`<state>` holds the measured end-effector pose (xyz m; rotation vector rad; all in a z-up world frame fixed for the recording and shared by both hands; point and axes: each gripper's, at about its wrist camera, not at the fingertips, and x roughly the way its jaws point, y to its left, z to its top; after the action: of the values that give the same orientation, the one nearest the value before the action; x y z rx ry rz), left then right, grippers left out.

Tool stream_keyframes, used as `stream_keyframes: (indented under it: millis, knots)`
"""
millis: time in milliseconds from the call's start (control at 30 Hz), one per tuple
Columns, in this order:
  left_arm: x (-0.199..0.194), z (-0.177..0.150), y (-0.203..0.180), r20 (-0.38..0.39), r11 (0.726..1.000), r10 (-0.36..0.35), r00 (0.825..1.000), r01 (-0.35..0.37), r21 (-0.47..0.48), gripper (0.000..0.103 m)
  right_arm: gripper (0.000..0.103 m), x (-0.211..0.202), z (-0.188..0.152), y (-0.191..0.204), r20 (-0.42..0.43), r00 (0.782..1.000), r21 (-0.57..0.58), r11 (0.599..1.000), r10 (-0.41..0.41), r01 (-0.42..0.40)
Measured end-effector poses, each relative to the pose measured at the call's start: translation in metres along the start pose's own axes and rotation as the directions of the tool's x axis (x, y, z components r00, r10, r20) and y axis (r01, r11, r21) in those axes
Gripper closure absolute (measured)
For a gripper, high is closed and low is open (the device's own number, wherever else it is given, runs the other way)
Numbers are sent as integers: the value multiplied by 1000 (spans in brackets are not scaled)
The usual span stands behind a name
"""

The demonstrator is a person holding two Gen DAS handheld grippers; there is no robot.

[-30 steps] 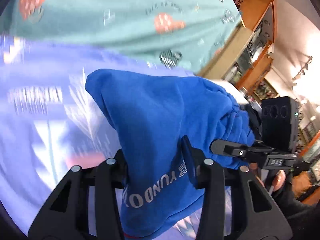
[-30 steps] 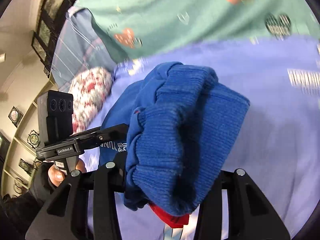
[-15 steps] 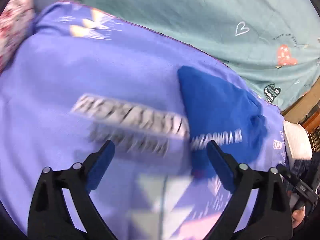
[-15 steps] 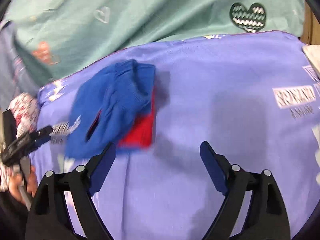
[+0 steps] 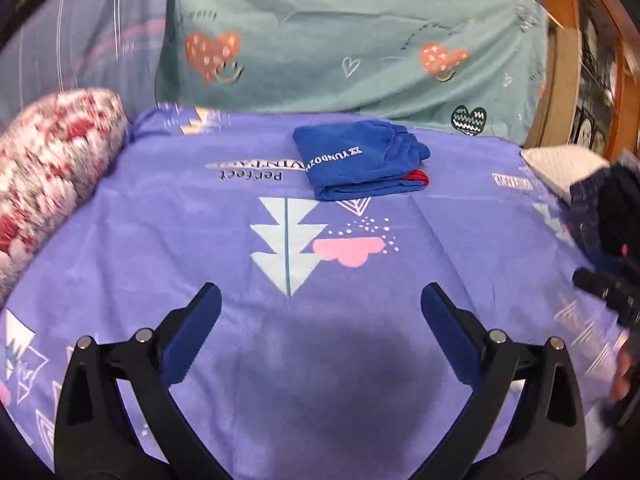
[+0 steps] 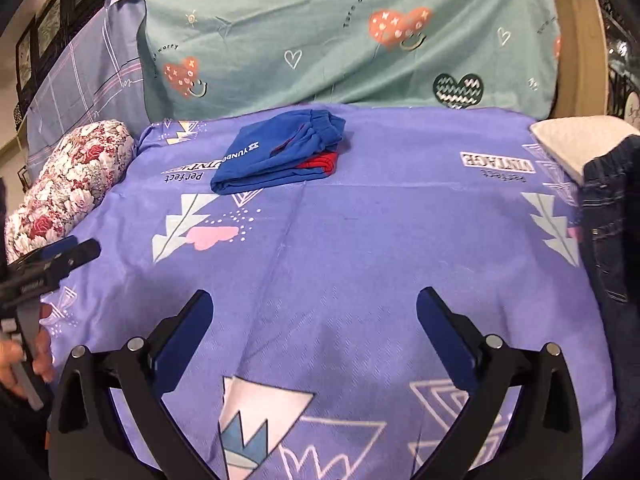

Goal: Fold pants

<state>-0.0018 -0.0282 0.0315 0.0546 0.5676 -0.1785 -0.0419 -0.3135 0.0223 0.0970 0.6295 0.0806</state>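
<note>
The folded royal-blue knit pants with white lettering and a red edge (image 5: 360, 166) (image 6: 280, 160) lie on the far part of the purple printed bedsheet (image 5: 360, 360) (image 6: 380, 260), just before the teal heart-patterned cloth (image 5: 340, 40) behind. The left claw (image 5: 318, 316) is released, its jaws spread wide above bare sheet, well apart from the pants. The right claw (image 6: 312, 314) is likewise released and holds nothing. A floral bolster pillow (image 6: 68, 184) sits at the left edge, dark denim jeans (image 6: 608, 220) at the right.

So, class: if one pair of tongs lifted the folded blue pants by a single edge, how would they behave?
The blue pants are soft knit, so they would likely sag and unfold. Their layers lie loosely stacked, red lining peeking out, so pushing them probably shifts the top layer first.
</note>
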Motion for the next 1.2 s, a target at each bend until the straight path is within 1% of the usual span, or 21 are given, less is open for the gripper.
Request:
stream_keyframes:
  millis: [33, 67, 100, 133, 167, 233, 300, 333, 367, 400, 467, 533, 567, 667, 867, 1200]
  knots:
    - [-3, -9, -6, 8, 999, 28, 1000, -28, 29, 2, 1, -4, -5, 3, 12, 1000, -13, 1000, -15, 15]
    - [-4, -15, -9, 5, 998, 29, 1000, -29, 47, 2, 1, -7, -10, 5, 28, 999, -31, 999, -28, 28]
    - [-5, -20, -9, 10, 998, 39, 999, -39, 58, 2, 1, -11, -16, 7, 55, 997, -60, 996, -60, 64]
    - [-7, -24, -9, 20, 997, 52, 998, -53, 63, 2, 1, -13, -20, 9, 74, 994, -75, 994, -77, 82]
    - [-8, -25, -9, 31, 995, 67, 997, -69, 66, 2, 1, -15, -23, 10, 98, 991, -90, 991, -92, 100]
    - [-7, -22, -4, 44, 996, 75, 996, -77, 51, 2, 1, -18, -25, 9, 153, 980, -96, 985, -124, 140]
    - [-11, -20, -2, 72, 995, 96, 993, -99, 35, 2, 1, -19, -27, 9, 210, 968, -96, 983, -137, 160]
    - [-9, -20, 0, 79, 994, 107, 991, -110, 24, 2, 1, -18, -28, 8, 208, 968, -96, 982, -139, 162]
    - [-7, -20, 1, 75, 994, 104, 992, -105, 15, 2, 1, -15, -27, 7, 193, 972, -94, 983, -136, 156]
    - [-2, -21, 2, 60, 995, 95, 994, -95, 1, 2, 1, -12, -27, 4, 177, 975, -86, 985, -134, 151]
    - [6, -22, 6, 19, 995, 102, 995, -102, -13, 2, 1, -9, -26, -1, 157, 980, -64, 989, -122, 133]
    - [7, -23, 9, 13, 994, 108, 994, -107, -30, 2, 1, -4, -25, -9, 120, 987, -28, 994, -104, 108]
    - [6, -23, 11, 18, 993, 115, 993, -114, -39, 2, 1, -2, -25, -13, 104, 989, -8, 994, -109, 110]
    - [3, -24, 14, 30, 991, 125, 992, -123, -55, 2, 1, -2, -27, -14, 103, 987, 2, 992, -122, 122]
    - [5, -24, 18, 17, 990, 125, 992, -124, -65, 2, 1, -8, -29, -3, 134, 982, -46, 989, -134, 141]
    - [6, -24, 18, 12, 990, 125, 992, -124, -61, 2, 1, -6, -28, -6, 119, 984, -36, 990, -134, 139]
